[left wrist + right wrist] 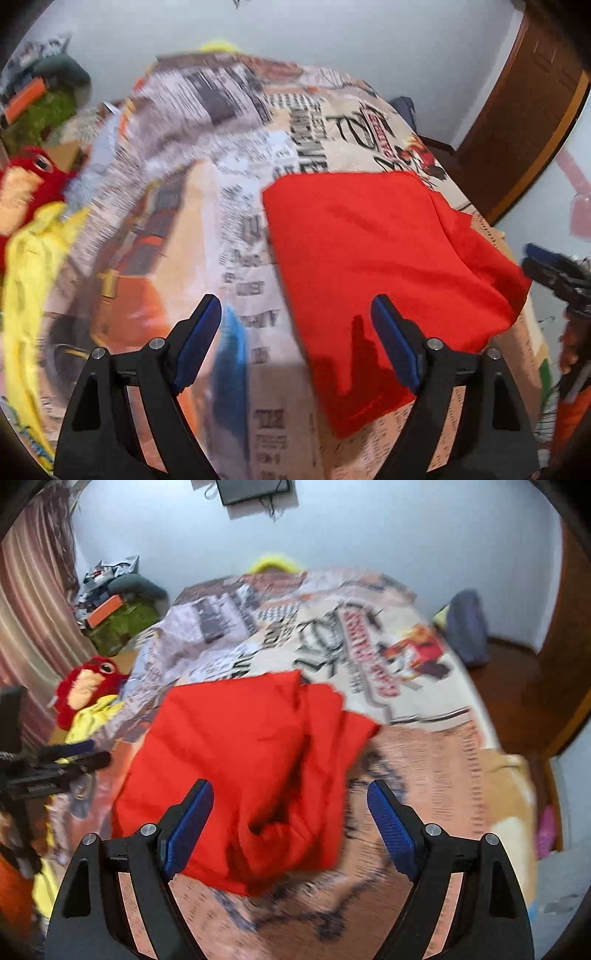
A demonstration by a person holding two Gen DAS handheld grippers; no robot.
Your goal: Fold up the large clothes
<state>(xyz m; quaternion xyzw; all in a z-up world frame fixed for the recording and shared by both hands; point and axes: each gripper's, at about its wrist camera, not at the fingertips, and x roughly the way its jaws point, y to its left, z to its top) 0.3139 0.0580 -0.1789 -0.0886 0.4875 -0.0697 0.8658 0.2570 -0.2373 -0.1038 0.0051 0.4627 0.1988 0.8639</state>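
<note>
Bed [443,775]: covered by a printed newspaper-pattern spread, occupying most of both views. Surface serviceable as a folding area.

Red garment [240,768]: lies on the spread near the front edge of the bed, already doubled into a rough rectangle. The left wrist view shows its left side [369,277] flat with straight edges. The right wrist view shows the right side bunched, with loose layers and a rumpled pocket of cloth near the lower corner; motion blur there makes the exact layering uncertain.

Yellow cloth [33,295] and red plush toy [85,690]: at the left edge of the bed, well apart from the garment.

Left gripper [295,332]: jaws wide, nothing between them, above the garment's left lower corner and not touching it.

Right gripper [290,812]: jaws wide, empty, above the garment's lower middle.

Assessment: a fold appears to have been laid and released; the task stands at the tidying or final-fold stage. The next move calls for both grippers to descend to matching corners, pinch all layers together, and either smooth the bunched right side or carry one end over the other.
</note>
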